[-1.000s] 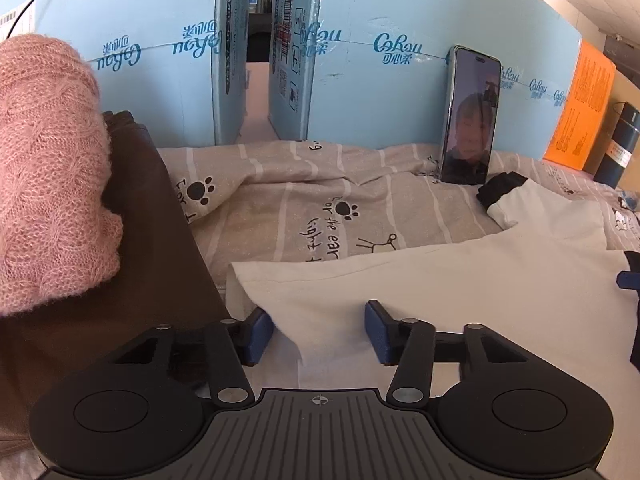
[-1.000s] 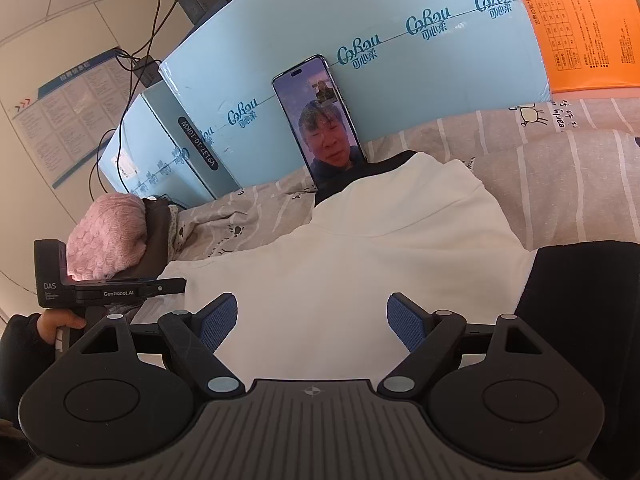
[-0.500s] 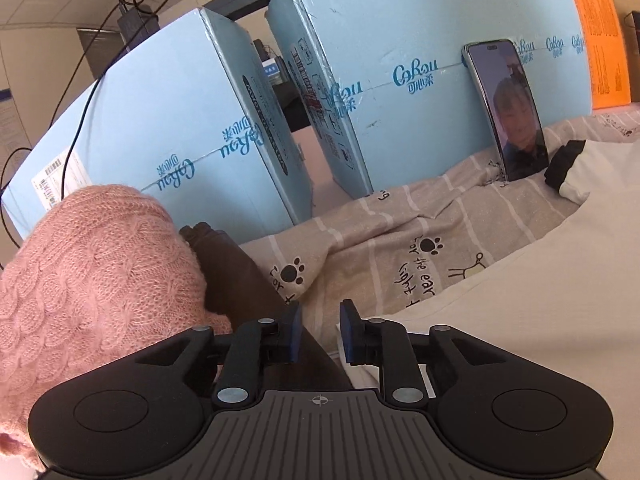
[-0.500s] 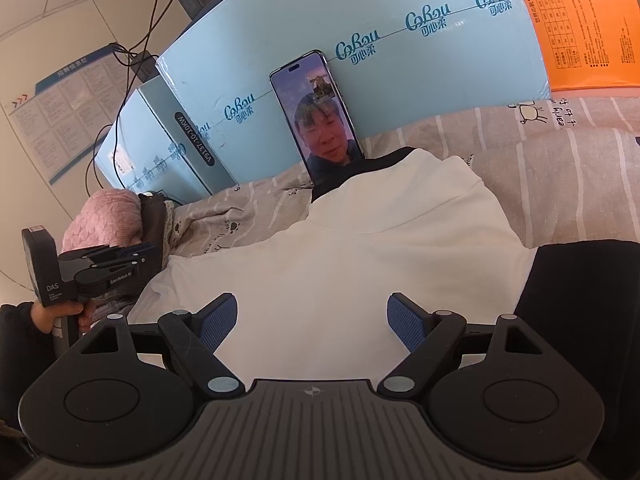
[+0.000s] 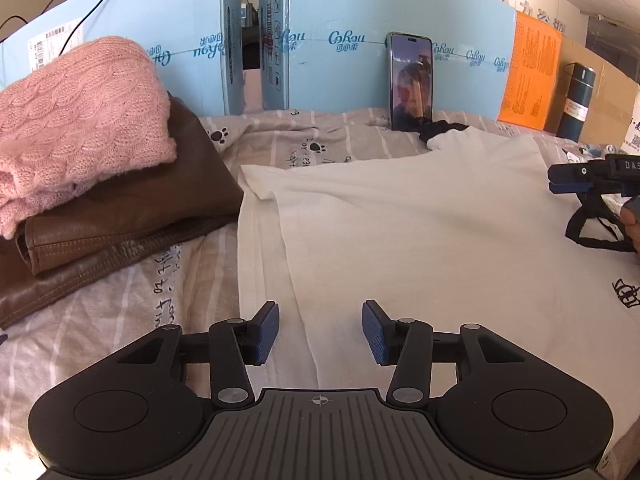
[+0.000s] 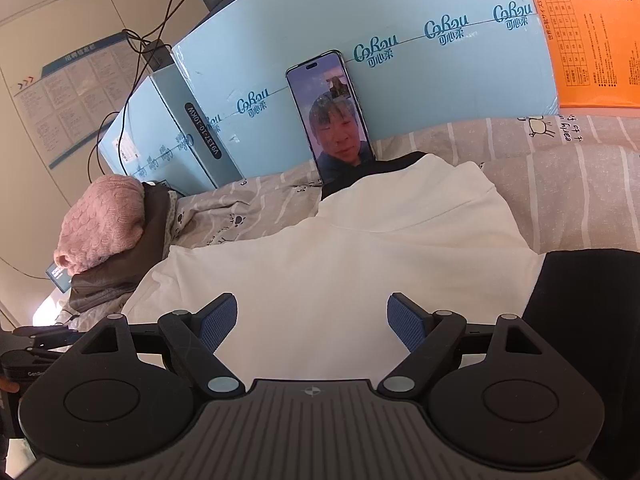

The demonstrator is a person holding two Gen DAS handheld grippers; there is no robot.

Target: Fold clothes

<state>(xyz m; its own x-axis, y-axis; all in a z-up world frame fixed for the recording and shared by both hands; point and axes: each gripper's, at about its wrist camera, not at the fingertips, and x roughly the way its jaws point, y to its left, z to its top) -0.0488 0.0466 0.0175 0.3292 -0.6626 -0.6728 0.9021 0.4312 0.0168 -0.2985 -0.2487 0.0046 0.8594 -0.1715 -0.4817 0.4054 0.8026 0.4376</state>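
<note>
- The left gripper (image 5: 319,330) hovers with its jaws spread wide and holds nothing; the white T-shirt's (image 5: 420,232) folded left edge lies just ahead of and beneath it.
- The right gripper (image 6: 312,326) also stands wide open and empty, with the white T-shirt (image 6: 340,264) spread straight ahead on the striped bedsheet (image 6: 580,168).
- Left of the left gripper, a pink knit sweater (image 5: 76,112) rests on a folded brown leather jacket (image 5: 132,216).
- Far ahead, a phone (image 6: 330,120) leans upright against a light-blue carton (image 6: 420,80).
</note>
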